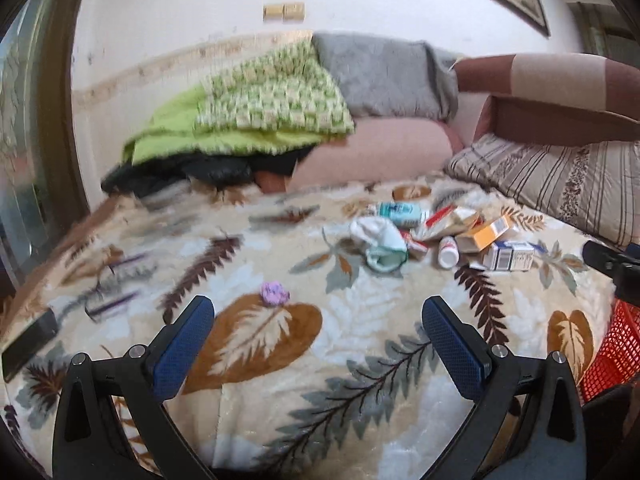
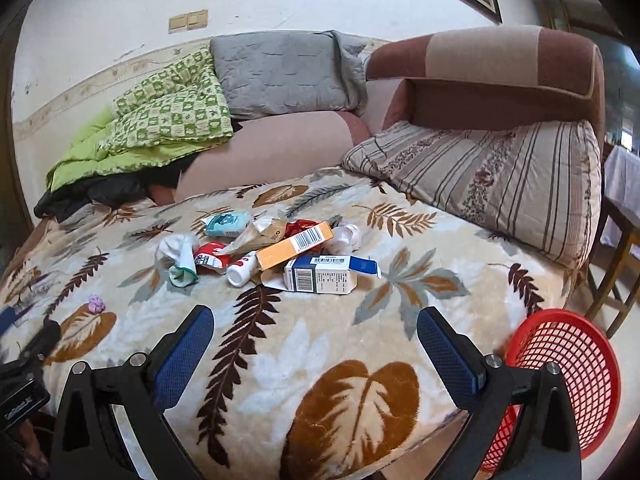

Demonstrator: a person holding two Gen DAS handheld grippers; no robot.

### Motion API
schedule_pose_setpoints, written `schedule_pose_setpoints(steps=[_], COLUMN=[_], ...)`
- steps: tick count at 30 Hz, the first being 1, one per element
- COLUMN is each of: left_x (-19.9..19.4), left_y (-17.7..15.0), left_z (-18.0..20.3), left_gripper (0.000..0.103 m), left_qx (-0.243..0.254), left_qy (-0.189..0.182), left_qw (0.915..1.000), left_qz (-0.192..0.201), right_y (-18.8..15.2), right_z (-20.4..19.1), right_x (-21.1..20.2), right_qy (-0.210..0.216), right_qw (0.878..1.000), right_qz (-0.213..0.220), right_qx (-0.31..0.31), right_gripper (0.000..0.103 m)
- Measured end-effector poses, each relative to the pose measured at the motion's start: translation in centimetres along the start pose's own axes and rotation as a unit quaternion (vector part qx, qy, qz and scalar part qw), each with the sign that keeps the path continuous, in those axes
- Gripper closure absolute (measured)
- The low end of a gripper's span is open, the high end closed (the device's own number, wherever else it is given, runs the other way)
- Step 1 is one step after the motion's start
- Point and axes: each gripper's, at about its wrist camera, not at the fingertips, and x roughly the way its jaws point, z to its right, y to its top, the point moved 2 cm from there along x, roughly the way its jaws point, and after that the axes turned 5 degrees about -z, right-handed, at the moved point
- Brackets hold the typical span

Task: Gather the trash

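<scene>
Both grippers hover over the leaf-patterned blanket with nothing between their fingers: the left gripper stands spread wide near a small purple crumpled scrap, and the right gripper is likewise spread, short of the trash pile. That pile lies mid-bed and comprises a blue-and-white carton, an orange box, a white bottle, wrappers and a crumpled white cloth, items touching or overlapping. One red mesh basket sits at the bed's near right edge, just beside the right gripper.

bed blanket | on it: trash pile, purple wad, striped pillow
</scene>
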Motion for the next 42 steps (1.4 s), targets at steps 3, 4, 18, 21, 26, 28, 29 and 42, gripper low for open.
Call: schedule_pose_setpoints(steps=[3, 4, 18, 21, 26, 28, 29, 42], left_x=[-0.7, -0.7, 0.7, 1.0, 1.3, 1.3, 1.3, 1.4], left_y=[0.1, 0.1, -0.7, -0.8, -0.8, -0.7, -0.7, -0.8], left_z=[0.7, 1.0, 1.3, 0.9, 0.4, 0.5, 0.4, 0.3], left_gripper=[0.000, 0.000, 0.000, 0.000, 0.000, 0.000, 0.000, 0.000], left_qx=[0.018, 0.026, 0.023, 0.012, 0.002, 0.002, 0.002, 0.002], left_qy=[0.005, -0.001, -0.009, -0.006, -0.006, -0.006, -0.007, -0.007], left_qw=[0.9996, 0.9995, 0.9993, 0.9993, 0.9990, 0.9989, 0.9989, 0.9988], left_qz=[0.019, 0.019, -0.027, -0.036, -0.045, -0.046, -0.046, -0.048], right_y=[-0.2, -0.2, -0.5, -0.5, -0.5, -0.5, -0.5, -0.4], right_z=[-0.5, -0.5, 0.8, 0.8, 0.7, 0.8, 0.8, 1.0], right_x=[-0.1, 0.1, 0.0, 0.0, 0.1, 0.2, 0.2, 0.3], right_qy=[-0.017, -0.019, -0.043, -0.045, -0.048, -0.048, -0.048, -0.049], right_qw=[1.000, 1.000, 0.999, 0.999, 0.999, 0.999, 0.999, 0.998], right_qz=[0.003, -0.002, -0.018, -0.018, -0.021, -0.024, -0.025, -0.029], right_qx=[-0.013, -0.015, 0.007, 0.004, -0.001, 0.000, 0.001, 0.002], right_gripper=[0.000, 0.000, 0.000, 0.000, 0.000, 0.000, 0.000, 0.000])
